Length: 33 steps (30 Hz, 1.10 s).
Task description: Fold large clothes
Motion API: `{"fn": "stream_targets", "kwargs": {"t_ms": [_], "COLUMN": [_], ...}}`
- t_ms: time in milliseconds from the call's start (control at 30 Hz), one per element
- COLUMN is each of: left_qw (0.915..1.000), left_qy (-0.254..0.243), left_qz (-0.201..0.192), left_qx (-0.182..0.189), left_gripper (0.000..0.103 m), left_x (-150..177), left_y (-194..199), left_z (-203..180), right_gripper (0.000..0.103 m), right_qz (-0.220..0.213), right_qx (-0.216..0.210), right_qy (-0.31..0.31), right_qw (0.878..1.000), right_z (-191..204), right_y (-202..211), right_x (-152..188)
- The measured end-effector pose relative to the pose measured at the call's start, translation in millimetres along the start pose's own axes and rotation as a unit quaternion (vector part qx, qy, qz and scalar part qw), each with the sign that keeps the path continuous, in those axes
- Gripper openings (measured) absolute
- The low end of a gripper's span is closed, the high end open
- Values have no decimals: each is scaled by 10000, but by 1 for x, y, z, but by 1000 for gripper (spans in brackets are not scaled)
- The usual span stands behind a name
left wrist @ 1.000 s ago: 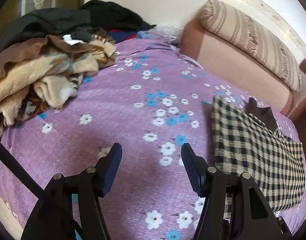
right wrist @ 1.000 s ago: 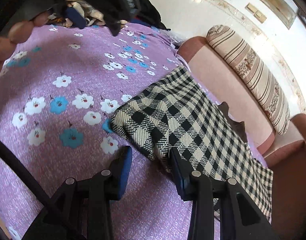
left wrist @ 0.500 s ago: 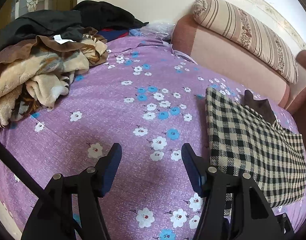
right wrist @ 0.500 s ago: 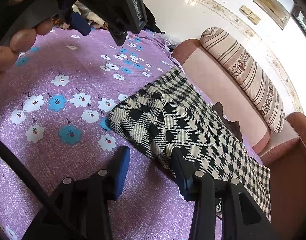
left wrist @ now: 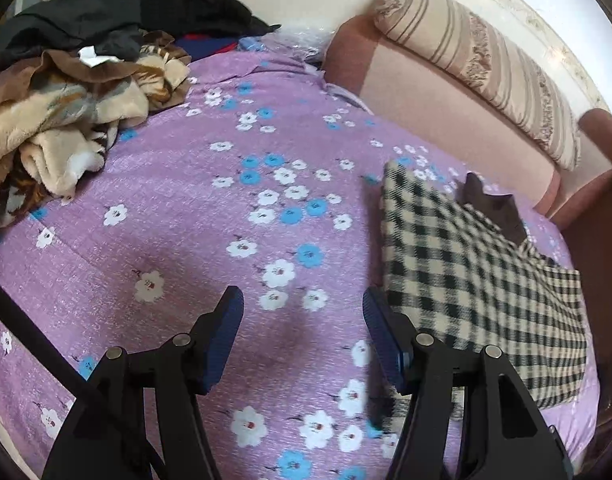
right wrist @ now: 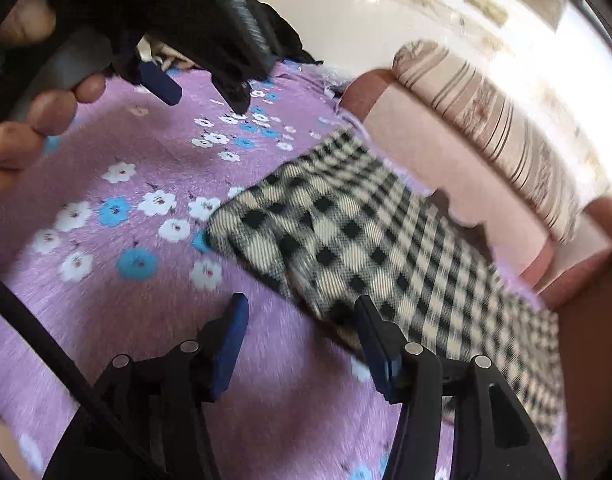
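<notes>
A: Left wrist view first. Where is the garment?

B: The checked garment (left wrist: 478, 276) lies folded flat on the bed (left wrist: 177, 240), near the bed's right edge. Its long axis runs from the near edge away toward the sofa (left wrist: 438, 92) side. A dark piece (left wrist: 494, 208) pokes out along its far side.

A: And the left gripper (left wrist: 301, 304)?

B: Spread, nothing between the blue pads, held above the purple flowered sheet just left of the garment.

A: The room?

B: A heap of blankets and dark clothes (left wrist: 73, 92) fills the bed's far left corner. A pink sofa with a striped bolster (left wrist: 482, 64) stands along the right edge, under a pale wall.

A: Now the right wrist view.

B: It is blurred. The garment (right wrist: 386, 264) runs diagonally, its near corner toward the left, its length stretching off to the right beside the sofa (right wrist: 458, 168). The right gripper (right wrist: 301, 308) has just been opening; its jaws stand apart, the right finger over the garment's near edge, and I see no pad pressing on the cloth.

A: Anything else?

B: The left gripper (right wrist: 201, 88) shows at upper left, its handle held by a hand (right wrist: 37, 120).
</notes>
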<state>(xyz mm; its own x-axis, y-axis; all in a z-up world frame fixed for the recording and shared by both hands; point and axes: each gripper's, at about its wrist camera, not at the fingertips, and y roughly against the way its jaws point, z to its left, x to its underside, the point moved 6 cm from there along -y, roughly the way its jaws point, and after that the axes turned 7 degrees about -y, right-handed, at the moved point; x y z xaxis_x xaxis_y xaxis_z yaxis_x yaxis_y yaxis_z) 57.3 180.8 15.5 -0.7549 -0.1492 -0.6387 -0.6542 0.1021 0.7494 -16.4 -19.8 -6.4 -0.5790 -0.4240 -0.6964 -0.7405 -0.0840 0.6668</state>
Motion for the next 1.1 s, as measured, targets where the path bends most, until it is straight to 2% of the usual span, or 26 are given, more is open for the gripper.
{"fn": "stream_targets", "kwargs": {"t_ms": [67, 167, 233, 333, 467, 533, 633, 667, 733, 800, 867, 933, 967, 1100], "left_qw": [9997, 9978, 9948, 9870, 9807, 9824, 9848, 9850, 9839, 9824, 9807, 9811, 9817, 9814], "left_qy": [-168, -457, -808, -1413, -1800, -1689, -1518, -1506, -1627, -1762, -1889, -1868, -1828, -1795], "left_qz": [-34, -27, 21, 202, 729, 745, 776, 765, 686, 592, 483, 433, 413, 355], "left_qx": [155, 480, 628, 743, 233, 287, 347, 363, 278, 177, 149, 259, 343, 574], "left_gripper": [61, 61, 61, 61, 61, 61, 61, 61, 61, 61, 61, 61, 61, 61], "left_x": [1, 4, 11, 26, 49, 48, 44, 44, 44, 46, 47, 48, 48, 50], "left_y": [4, 6, 0, -16, -49, -51, -50, -50, -49, -47, -40, -32, -27, -9], "left_z": [-13, -42, -72, -112, -122, -118, -113, -112, -113, -115, -120, -124, -125, -137], "right_gripper": [58, 58, 58, 58, 58, 61, 61, 61, 62, 62, 62, 62, 63, 66], "right_qz": [240, 501, 679, 903, 1337, 1345, 1360, 1282, 1159, 972, 827, 804, 804, 786], "right_qx": [-105, 126, 334, 350, 1193, 1386, 2192, 2218, 1870, 1254, 508, 212, 169, 146], "right_qy": [-344, -1000, -1473, -2300, -2947, -3309, -3351, -3469, -3999, -4682, -5278, -5542, -5587, -5549], "right_qw": [9991, 9936, 9862, 9684, 9386, 9237, 9062, 9022, 8898, 8693, 8438, 8282, 8253, 8281], "right_z": [-28, -91, -136, -197, -276, -307, -341, -351, -366, -375, -378, -376, -373, -368], "right_y": [5, 9, 6, -3, -11, 2, 22, 28, 34, 35, 30, 27, 26, 21], "right_x": [12, 33, 47, 68, 109, 122, 134, 138, 148, 157, 165, 169, 169, 166]}}
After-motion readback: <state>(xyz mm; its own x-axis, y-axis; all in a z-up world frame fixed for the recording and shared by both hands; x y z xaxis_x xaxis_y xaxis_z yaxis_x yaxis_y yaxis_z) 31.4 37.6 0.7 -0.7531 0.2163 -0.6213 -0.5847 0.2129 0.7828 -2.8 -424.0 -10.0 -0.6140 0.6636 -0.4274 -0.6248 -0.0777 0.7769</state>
